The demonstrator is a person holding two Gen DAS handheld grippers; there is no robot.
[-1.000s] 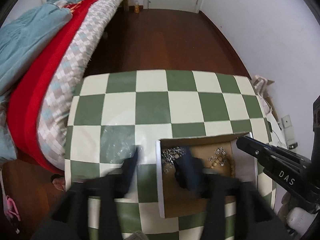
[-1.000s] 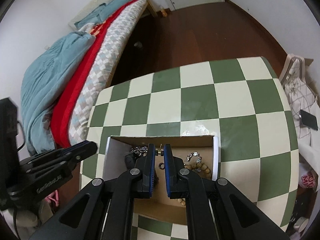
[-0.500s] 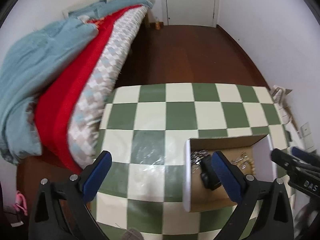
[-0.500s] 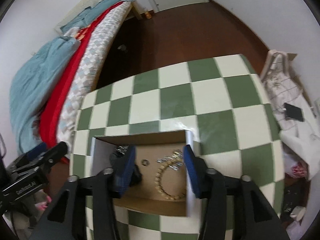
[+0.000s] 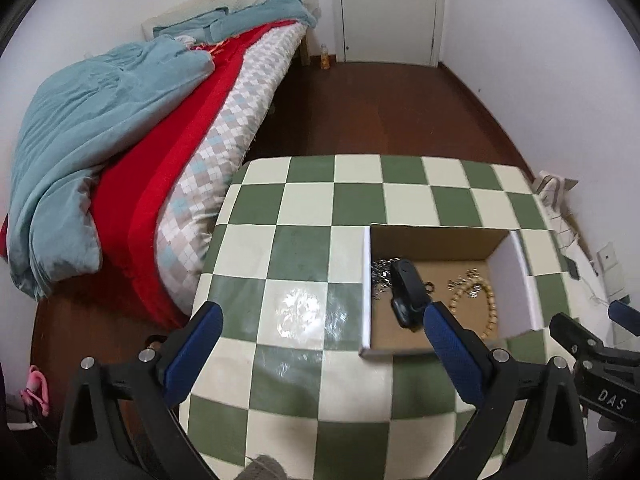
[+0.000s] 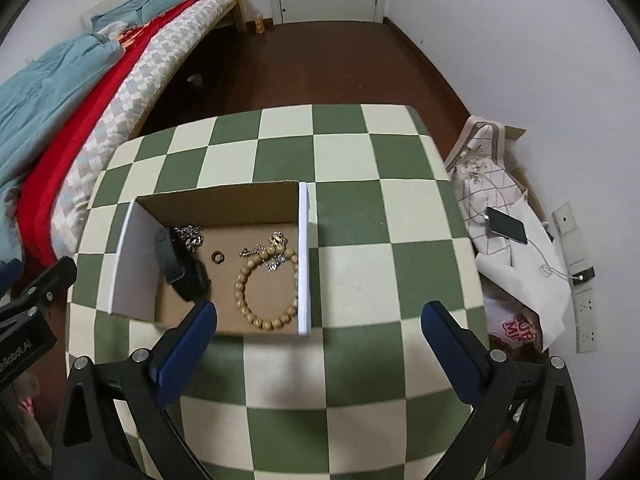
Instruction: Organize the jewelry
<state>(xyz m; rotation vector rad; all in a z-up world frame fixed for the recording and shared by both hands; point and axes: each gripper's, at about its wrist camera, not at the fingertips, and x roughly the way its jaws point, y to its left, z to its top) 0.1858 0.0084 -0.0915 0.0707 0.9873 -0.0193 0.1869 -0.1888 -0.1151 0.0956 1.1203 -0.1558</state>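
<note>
An open cardboard box [image 6: 132, 260] [image 5: 436, 236] stands on the green-and-cream checkered table [image 6: 360, 264] [image 5: 296, 248]. Inside lie a wooden bead bracelet [image 6: 248, 304] [image 5: 490, 308], a black watch [image 6: 180, 268] [image 5: 408, 292], a silver chain [image 6: 190, 236] [image 5: 382, 274], a small ring [image 6: 218, 257] [image 5: 429, 287] and small silver pieces [image 6: 276, 244] [image 5: 466, 280]. My left gripper [image 5: 320, 344] is open and empty, above the table's near edge, left of the box. My right gripper [image 6: 318, 336] is open and empty, just in front of the box's right corner.
A bed [image 5: 120, 120] with blue and red covers runs along the left. Dark wood floor [image 5: 380, 112] and a white door [image 5: 388, 8] lie beyond. Bags, a phone [image 6: 506, 230] and a power strip [image 6: 584, 312] sit on the floor at right.
My right gripper opened and let the ring go into the box. Both grippers pulled back and up from the box; the left one came out from over it.
</note>
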